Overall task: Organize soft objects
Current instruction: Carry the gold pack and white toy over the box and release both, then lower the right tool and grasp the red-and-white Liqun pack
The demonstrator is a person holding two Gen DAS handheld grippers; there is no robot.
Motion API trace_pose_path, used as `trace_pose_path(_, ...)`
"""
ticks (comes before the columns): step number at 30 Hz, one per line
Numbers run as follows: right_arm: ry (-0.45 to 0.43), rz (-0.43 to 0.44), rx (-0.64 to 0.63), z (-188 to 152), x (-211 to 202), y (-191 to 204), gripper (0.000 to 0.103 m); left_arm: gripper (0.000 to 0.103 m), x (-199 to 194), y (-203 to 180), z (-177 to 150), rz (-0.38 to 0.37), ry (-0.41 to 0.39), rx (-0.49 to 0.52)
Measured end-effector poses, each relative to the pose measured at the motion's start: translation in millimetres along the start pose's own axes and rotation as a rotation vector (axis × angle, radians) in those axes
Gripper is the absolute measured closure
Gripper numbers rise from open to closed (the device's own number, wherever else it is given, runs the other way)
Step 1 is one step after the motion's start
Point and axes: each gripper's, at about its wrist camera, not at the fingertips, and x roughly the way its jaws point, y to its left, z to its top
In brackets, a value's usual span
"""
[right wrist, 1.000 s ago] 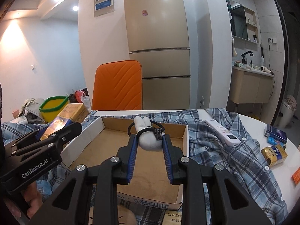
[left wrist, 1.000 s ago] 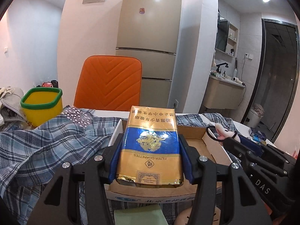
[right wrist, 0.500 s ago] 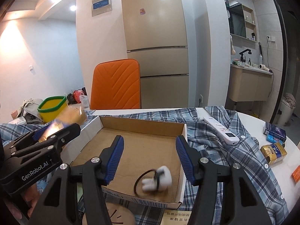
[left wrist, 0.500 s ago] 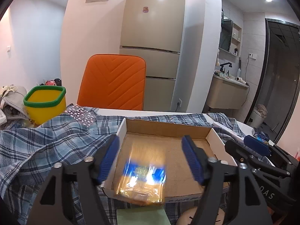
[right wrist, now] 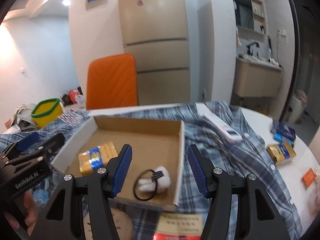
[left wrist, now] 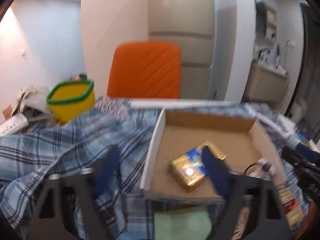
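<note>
An orange chair [right wrist: 112,81] stands behind the counter [right wrist: 296,154], in front of a tall beige refrigerator [right wrist: 154,40]. A yellow bin with a green rim [right wrist: 46,114] sits at the left, beside a heap of bags. A white remote control [right wrist: 222,128] lies on the right part of the plaid cloth. Farther right, on the bare white counter, lie a gold and blue packet [right wrist: 281,153], small blue boxes [right wrist: 284,134] and an orange card [right wrist: 309,177]. A bathroom vanity [right wrist: 258,80] shows through the doorway at right.
</note>
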Motion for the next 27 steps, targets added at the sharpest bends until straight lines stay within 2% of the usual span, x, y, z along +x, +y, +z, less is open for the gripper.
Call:
trace_pose_path(1,0.048,-0.002,0.003,-1,5,-3,0.043,0.044,9,3,0,0.000,0.059,-0.005)
trace_pose_path(3,0.113,0.007,0.018,-3,10,-9,0.043,0.064,23,7,-3,0.004,0.164,-0.002)
trace_pose_path(6,0.186,-0.008,0.025,-9,10,-13,0.046,0.069,37,10,-13,-0.015,0.280,0.007)
trace_pose_path(9,0.242,-0.021,-0.023,-17,14,-10,0.068,0.073,35,12,-17,-0.036,0.298,0.005)
trace_pose_path(12,0.298,0.010,0.008,-23,23,-15,0.086,0.074,26,9,-21,-0.050,0.304,0.004)
trace_pose_path(18,0.307,0.020,0.036,-26,11,-23,0.092,0.075,13,4,-30,-0.060,0.331,0.036)
trace_pose_path(23,0.310,0.007,0.003,-34,-3,-24,0.092,0.075,1,1,-34,-0.062,0.330,0.057)
trace_pose_path(25,0.291,0.014,0.009,-37,-8,-26,0.092,0.064,-4,0,-34,-0.066,0.309,0.061)
trace_pose_path(26,0.279,0.020,0.017,-36,-10,-28,0.092,0.038,-8,0,-34,-0.061,0.286,0.066)
trace_pose_path(27,0.251,0.020,0.029,-36,-13,-31,0.091,0.019,-15,0,-33,-0.053,0.234,0.071)
